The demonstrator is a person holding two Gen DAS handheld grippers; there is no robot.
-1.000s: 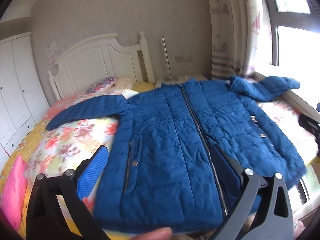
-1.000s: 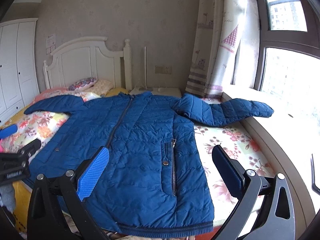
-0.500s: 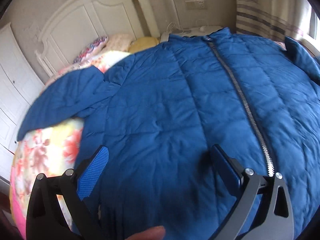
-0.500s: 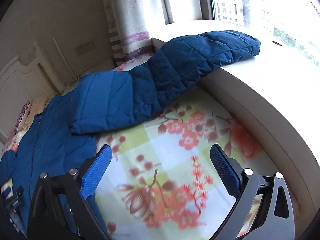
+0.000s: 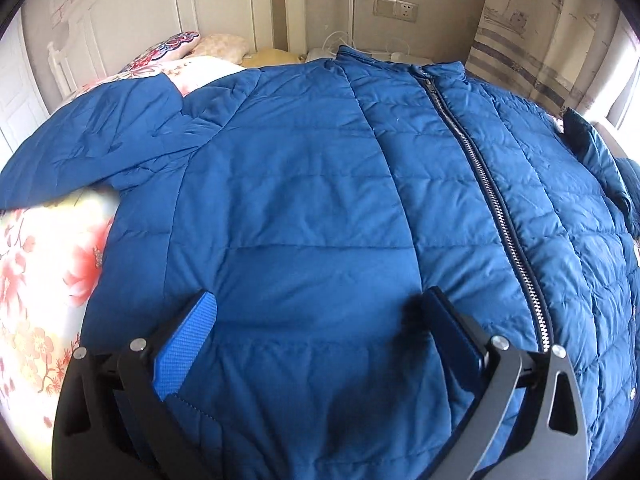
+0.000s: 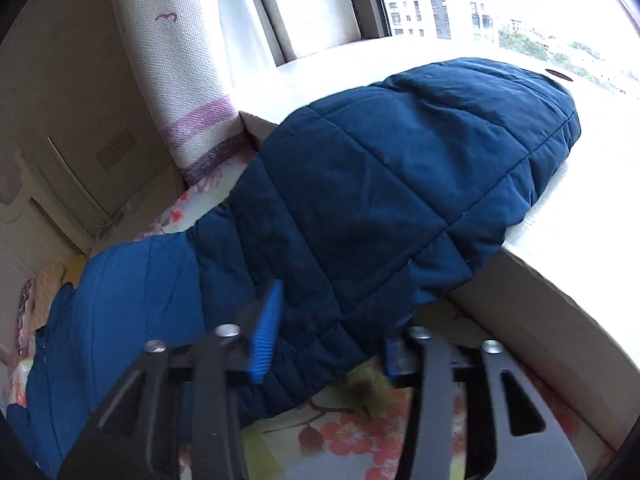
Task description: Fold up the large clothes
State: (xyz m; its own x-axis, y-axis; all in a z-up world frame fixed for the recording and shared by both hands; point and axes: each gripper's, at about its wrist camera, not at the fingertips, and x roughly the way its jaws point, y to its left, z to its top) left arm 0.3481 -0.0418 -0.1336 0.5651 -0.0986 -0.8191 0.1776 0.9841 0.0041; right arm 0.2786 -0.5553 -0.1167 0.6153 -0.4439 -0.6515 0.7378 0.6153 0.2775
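Note:
A large blue quilted jacket (image 5: 320,208) lies front up on the bed, zipper (image 5: 492,200) closed, one sleeve (image 5: 88,148) spread out to the left. My left gripper (image 5: 320,316) is open, low over the jacket's chest left of the zipper. The other sleeve (image 6: 400,184) lies over the bed edge onto the window ledge. My right gripper (image 6: 328,328) has its jaws partly closed around this sleeve's lower edge, one blue pad (image 6: 266,332) on top, the other pad (image 6: 394,356) below the fabric.
The bed has a floral sheet (image 5: 44,280) and pillows (image 5: 180,44) by the white headboard (image 5: 160,4). A curtain (image 6: 180,80) and the window ledge (image 6: 560,304) border the bed on the right. Wall sockets (image 5: 394,8) sit behind.
Both grippers moved forward and down. The left one came closer over the jacket's chest. The right one reached the sleeve on the ledge and narrowed its jaws around the sleeve's edge.

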